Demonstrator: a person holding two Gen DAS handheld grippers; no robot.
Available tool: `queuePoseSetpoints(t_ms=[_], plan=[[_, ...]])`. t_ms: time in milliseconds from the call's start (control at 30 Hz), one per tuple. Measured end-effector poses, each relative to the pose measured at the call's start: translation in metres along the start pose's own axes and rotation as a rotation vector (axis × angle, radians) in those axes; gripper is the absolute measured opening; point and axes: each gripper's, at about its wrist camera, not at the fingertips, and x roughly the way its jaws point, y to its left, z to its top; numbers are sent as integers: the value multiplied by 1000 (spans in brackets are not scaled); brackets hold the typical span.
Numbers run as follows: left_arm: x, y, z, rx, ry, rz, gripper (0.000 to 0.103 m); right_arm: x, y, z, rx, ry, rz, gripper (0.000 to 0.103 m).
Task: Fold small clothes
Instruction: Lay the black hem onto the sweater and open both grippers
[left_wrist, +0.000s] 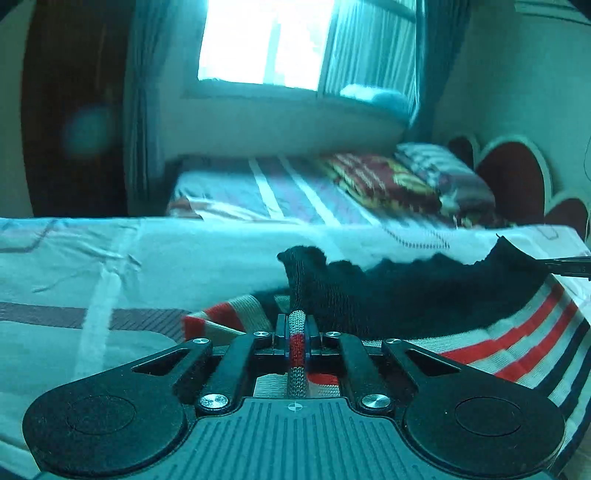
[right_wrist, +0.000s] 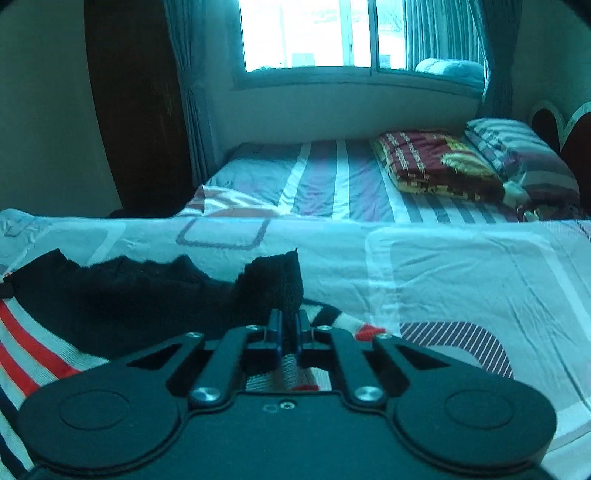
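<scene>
So I've got my left gripper (left_wrist: 297, 334) pinched tight on a rolled edge of the sweater (left_wrist: 509, 343), a chunky knit with red, white and navy stripes plus a fuzzy black part with a ragged top edge. My right gripper (right_wrist: 289, 330) is clamped on the black knit (right_wrist: 275, 284) at the other end, so the sweater hangs stretched between both, just over the bedsheet (right_wrist: 461, 266). The sheet is smooth, slightly wrinkled cotton with rounded rectangle prints. A puffy quilted blanket (right_wrist: 432, 162) sits folded on the striped bed (right_wrist: 332, 184) behind.
</scene>
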Motion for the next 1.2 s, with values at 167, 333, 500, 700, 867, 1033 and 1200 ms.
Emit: queuePoseSetpoints(t_ms=[167,333,500,700,867,1033,1200], plan=[[15,11,-23,-34,70,50,7,20,-10,-11,17,62,-57,6],[16,2,-25,36,60,90,11,30,-14,-21,75,93,-86,9],[-13,12,-10,25,-14,180,86,-11,1,-11,3,-13,-102,43],[-11,-75,20,200,-34,-41,86,-4,78,-7,-194,17,112,30],[39,-129,-1,285,81,-85,86,25,119,-25,-317,92,106,38],[18,-71,-25,210,67,-29,92,7,51,-45,-304,74,-13,45],[10,-38,-28,180,78,31,92,-13,14,-59,-213,52,-60,45]])
